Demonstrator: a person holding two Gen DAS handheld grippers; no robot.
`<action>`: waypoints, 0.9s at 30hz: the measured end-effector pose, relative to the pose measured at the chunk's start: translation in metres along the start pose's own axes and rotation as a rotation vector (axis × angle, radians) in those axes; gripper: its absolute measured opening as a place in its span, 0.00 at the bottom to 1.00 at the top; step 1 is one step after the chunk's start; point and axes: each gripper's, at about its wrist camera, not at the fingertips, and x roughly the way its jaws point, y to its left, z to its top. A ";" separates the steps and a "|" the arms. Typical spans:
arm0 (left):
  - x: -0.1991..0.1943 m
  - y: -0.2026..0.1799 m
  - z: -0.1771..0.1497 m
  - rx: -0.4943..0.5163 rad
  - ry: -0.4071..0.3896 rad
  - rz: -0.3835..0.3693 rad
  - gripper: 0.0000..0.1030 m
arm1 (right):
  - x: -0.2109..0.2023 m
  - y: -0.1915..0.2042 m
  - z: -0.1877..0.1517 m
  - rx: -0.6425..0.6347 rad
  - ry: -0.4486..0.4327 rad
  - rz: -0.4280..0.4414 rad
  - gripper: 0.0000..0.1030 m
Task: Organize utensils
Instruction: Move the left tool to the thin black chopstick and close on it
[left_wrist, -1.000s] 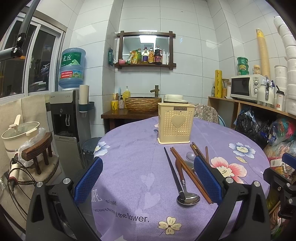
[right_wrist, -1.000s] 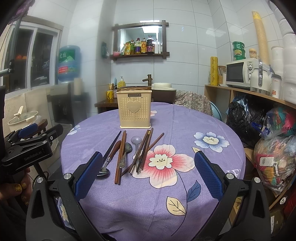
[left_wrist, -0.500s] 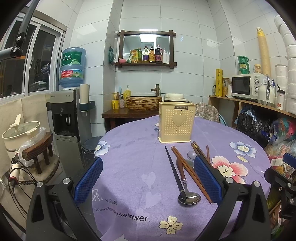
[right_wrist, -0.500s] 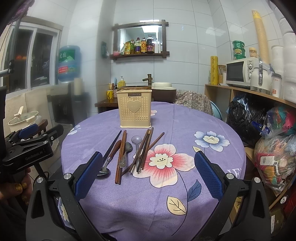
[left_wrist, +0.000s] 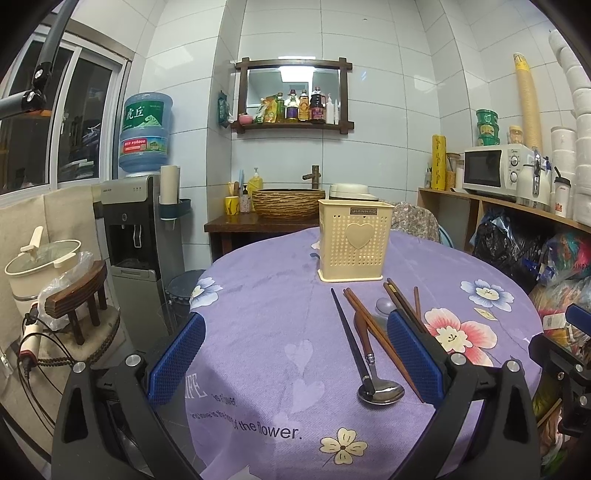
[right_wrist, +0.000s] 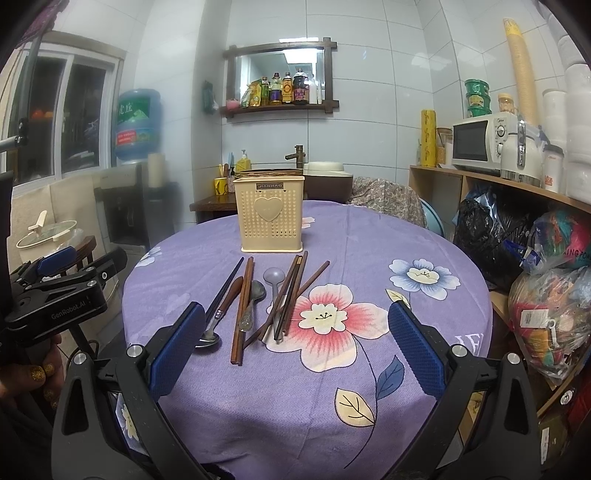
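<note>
A cream perforated utensil holder (right_wrist: 270, 214) with a heart on its front stands upright at the middle of the purple round table (right_wrist: 369, 236); it also shows in the left wrist view (left_wrist: 352, 240). In front of it lie several brown chopsticks (right_wrist: 242, 306), a black chopstick (left_wrist: 347, 332), a steel spoon with a wooden handle (left_wrist: 380, 391), a patterned metal spoon (right_wrist: 253, 299) and a grey spoon (right_wrist: 275, 291). My left gripper (left_wrist: 295, 362) is open and empty, near the table's front left. My right gripper (right_wrist: 295, 354) is open and empty, just in front of the utensils.
A water dispenser (left_wrist: 138, 221) and a stool with a pot (left_wrist: 40, 266) stand left of the table. A wooden counter with a basket sink (left_wrist: 288, 201) is behind. Shelves with a microwave (right_wrist: 480, 142) and full bags (right_wrist: 546, 295) line the right side.
Both views have crept very slightly; the holder and utensils lie where they were. Both grippers stay open.
</note>
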 end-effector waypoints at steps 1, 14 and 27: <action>0.001 0.000 0.000 0.002 0.004 0.000 0.95 | 0.000 0.000 0.000 0.000 0.002 0.000 0.95; 0.079 0.015 0.003 0.019 0.273 -0.031 0.95 | 0.071 -0.030 0.007 0.013 0.191 -0.046 0.95; 0.174 -0.006 0.030 0.047 0.443 -0.216 0.66 | 0.141 -0.041 0.024 -0.015 0.291 -0.006 0.95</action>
